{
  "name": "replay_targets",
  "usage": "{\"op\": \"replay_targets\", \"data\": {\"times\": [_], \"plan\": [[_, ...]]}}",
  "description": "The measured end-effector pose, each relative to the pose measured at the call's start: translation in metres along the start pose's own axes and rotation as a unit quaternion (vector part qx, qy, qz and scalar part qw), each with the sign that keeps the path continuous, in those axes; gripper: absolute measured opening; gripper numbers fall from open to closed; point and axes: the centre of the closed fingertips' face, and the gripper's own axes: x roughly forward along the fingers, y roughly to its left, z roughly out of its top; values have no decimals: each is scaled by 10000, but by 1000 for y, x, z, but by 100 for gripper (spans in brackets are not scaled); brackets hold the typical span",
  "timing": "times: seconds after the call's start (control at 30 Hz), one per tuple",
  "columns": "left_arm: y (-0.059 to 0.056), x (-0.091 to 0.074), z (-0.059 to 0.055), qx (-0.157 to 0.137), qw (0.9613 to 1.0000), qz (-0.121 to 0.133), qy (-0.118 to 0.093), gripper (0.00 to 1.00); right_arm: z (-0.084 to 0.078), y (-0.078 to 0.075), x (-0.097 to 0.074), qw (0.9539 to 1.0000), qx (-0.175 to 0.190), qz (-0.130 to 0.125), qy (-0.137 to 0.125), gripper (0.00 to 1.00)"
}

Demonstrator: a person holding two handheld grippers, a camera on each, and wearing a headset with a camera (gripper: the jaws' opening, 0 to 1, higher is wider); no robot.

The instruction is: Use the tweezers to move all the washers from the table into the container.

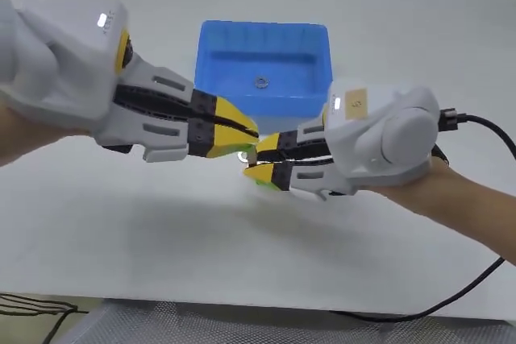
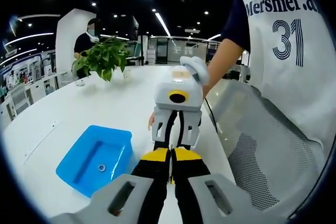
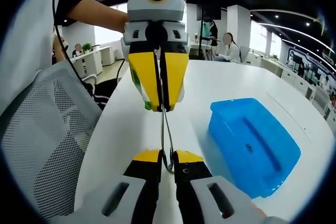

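Note:
Thin metal tweezers (image 3: 164,129) span the gap between my two grippers above the white table (image 1: 121,223). My left gripper (image 1: 246,130) comes in from the left and is shut on one end. My right gripper (image 1: 255,160) comes in from the right and is shut on the joined end. The yellow jaws of the two grippers nearly touch, tip to tip. Just behind them stands the blue container (image 1: 262,31), with one washer (image 1: 261,82) on its floor. A small green bit (image 1: 262,180) shows under the right gripper's jaws. The grippers hide the table below the jaws.
A black cable (image 1: 484,130) trails from the right gripper off the table's right front. A mesh chair (image 3: 47,145) stands at the table's near edge. A potted plant (image 2: 102,59) sits at the far end of the table, with people beyond it.

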Motion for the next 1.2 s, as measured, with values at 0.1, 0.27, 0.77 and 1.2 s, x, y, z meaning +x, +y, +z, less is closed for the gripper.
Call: {"op": "replay_targets", "data": {"times": [0.1, 0.27, 0.77, 1.2], "plan": [[-1, -4, 6, 17, 10000, 5, -19, 5, 6, 0, -2, 10000, -18, -12, -42, 10], [0, -12, 20, 122, 9999, 59, -59, 5, 20, -2, -9, 9998, -54, -78, -165, 10], [12, -28, 72, 805, 9965, 142, -177, 5, 67, -28, -42, 9967, -506, -534, -352, 10], [42, -33, 94, 1213, 9923, 176, -171, 5, 88, -61, -54, 9931, -740, -809, -425, 10]]}}
